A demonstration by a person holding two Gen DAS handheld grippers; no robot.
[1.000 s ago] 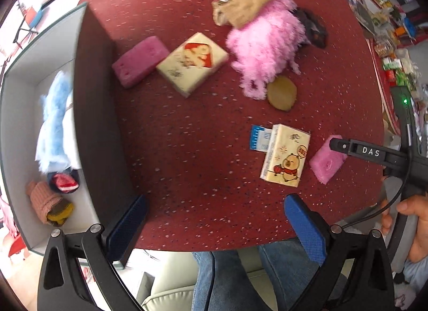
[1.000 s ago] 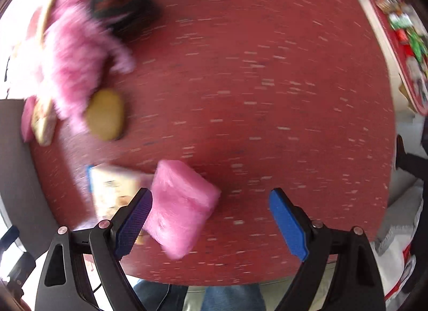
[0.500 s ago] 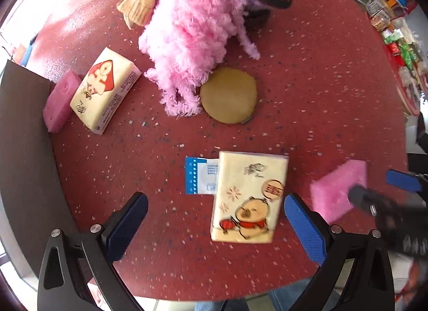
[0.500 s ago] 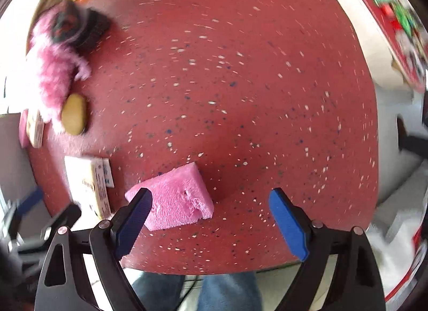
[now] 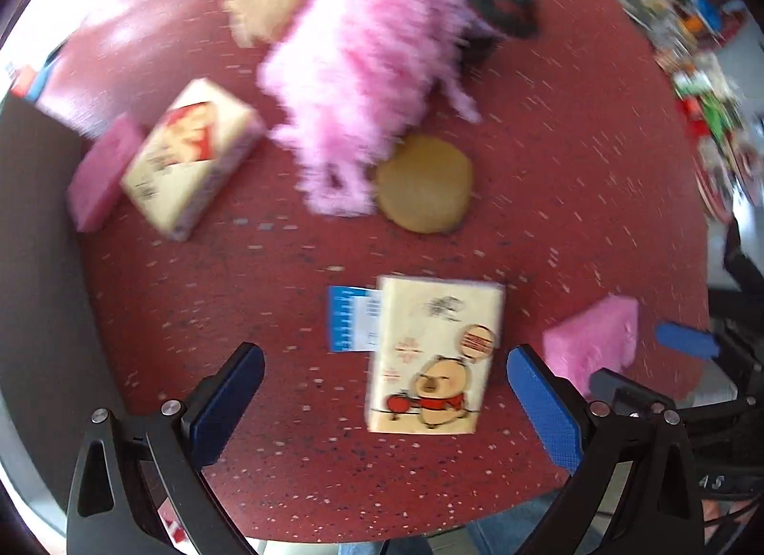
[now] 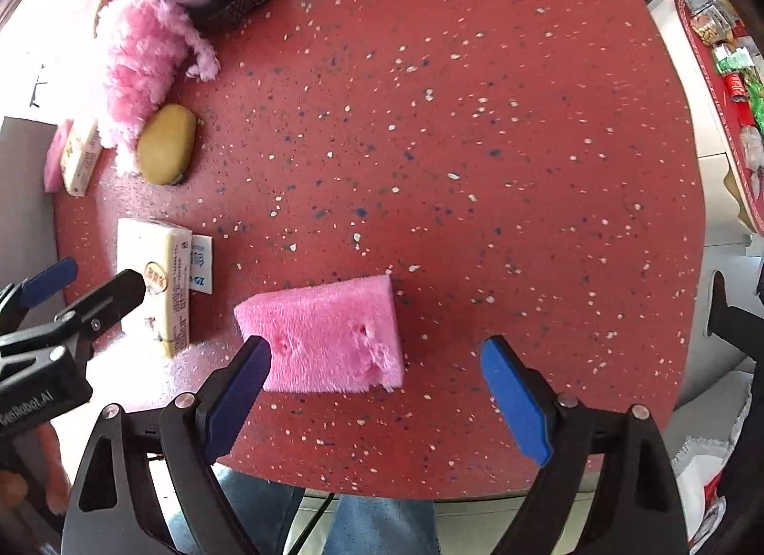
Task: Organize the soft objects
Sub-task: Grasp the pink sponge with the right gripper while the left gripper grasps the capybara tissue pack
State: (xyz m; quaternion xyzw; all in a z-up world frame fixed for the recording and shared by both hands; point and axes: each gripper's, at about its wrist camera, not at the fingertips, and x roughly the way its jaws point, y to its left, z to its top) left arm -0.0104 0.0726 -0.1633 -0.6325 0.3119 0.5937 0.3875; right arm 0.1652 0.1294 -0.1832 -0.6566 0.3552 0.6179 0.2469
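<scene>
Approach step: my right tool, spread wide and empty, frames the pink sponge on the tabletop (left tool equally spread); next I lower and pinch.

Left wrist view is motion-blurred: the fluffy pink item and far tissue pack lose detail. A small blue card lies partly hidden under the near tissue pack. Shelf goods at far right are unreadable.

Place: looks like a shop
Evidence: round red speckled table; red tray of packaged snacks alongside it
</scene>
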